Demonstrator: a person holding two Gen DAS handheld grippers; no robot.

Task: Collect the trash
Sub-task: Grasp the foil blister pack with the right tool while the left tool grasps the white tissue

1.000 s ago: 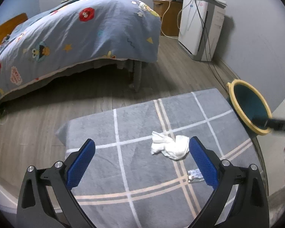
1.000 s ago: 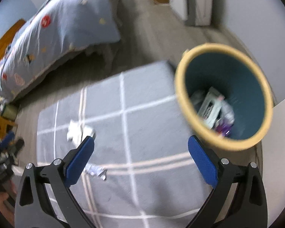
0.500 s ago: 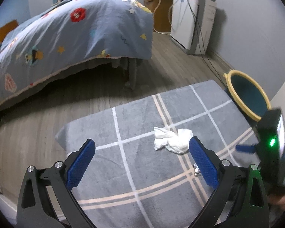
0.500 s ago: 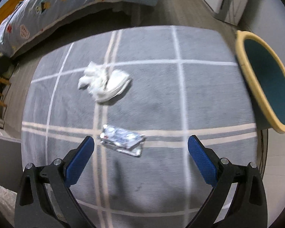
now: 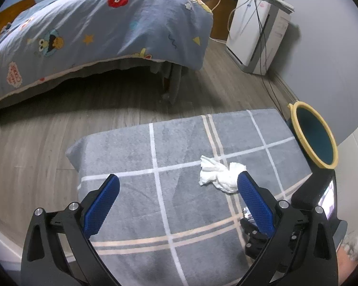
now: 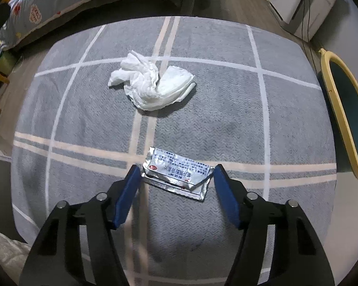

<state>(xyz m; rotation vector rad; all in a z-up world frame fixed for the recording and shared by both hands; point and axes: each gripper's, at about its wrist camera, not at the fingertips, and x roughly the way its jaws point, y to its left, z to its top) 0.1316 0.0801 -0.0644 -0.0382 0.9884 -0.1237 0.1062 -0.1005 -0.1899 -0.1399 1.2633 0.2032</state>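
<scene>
Two scraps (image 6: pixel 152 83) (image 6: pixel 177 172) near yellow-rimmed bin (image 6: pixel 341 109)

Both tongs (image 5: pixel 178 183) (image 6: pixel 176 172) downward, jaws apart

You are looking at a grey woven rug with white and beige grid stripes (image 5: pixel 136 205), which is lying flat on a grey-brown wood-plank floor (image 5: pixel 35 147). Beyond the rug a bed is standing under a blue quilt printed with cartoon characters, stars and shapes (image 5: pixel 102 23), the quilt hanging over the bed's edge. Against the pale grey wall (image 5: pixel 327 35) a white boxy appliance (image 5: pixel 255 35) is standing with dark cables trailing over it, and a brown wooden cabinet (image 5: pixel 220 16) is sitting just behind it
</scene>
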